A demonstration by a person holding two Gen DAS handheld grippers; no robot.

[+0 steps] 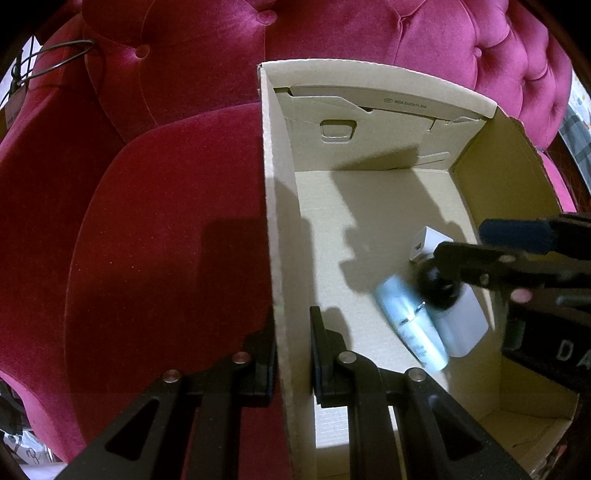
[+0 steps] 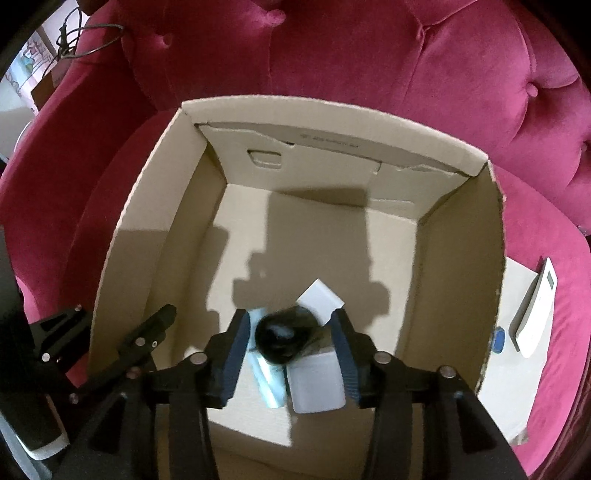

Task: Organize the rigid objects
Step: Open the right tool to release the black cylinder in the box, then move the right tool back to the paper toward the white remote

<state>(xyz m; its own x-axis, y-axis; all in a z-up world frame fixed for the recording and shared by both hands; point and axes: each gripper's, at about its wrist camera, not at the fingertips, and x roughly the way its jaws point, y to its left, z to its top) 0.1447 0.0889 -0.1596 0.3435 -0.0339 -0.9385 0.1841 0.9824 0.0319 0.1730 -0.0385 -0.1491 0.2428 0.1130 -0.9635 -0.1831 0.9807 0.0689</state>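
An open cardboard box (image 2: pixel 461 258) sits on a red velvet sofa. My left gripper (image 1: pixel 293 347) is shut on the box's left wall (image 1: pixel 284 258), one finger inside and one outside; the right wrist view shows the left gripper (image 2: pixel 110 321) on that wall too. My right gripper (image 2: pixel 291 350) is open low inside the box, and a blurred black round object (image 2: pixel 284 338) lies between its fingers with a gap at each pad. Under it rest a light blue tube (image 2: pixel 267 384), a white block (image 2: pixel 317 387) and a white adapter (image 2: pixel 321 299). From the left, the right gripper (image 1: pixel 461 243) hangs over the black object (image 1: pixel 439 291).
A white remote (image 2: pixel 535 310) lies on a pale sheet (image 2: pixel 517 387) on the seat right of the box, beside a small blue round thing (image 2: pixel 498 339). A dark cable (image 2: pixel 92 33) loops over the sofa arm at upper left. The box's far half shows bare floor (image 2: pixel 314 229).
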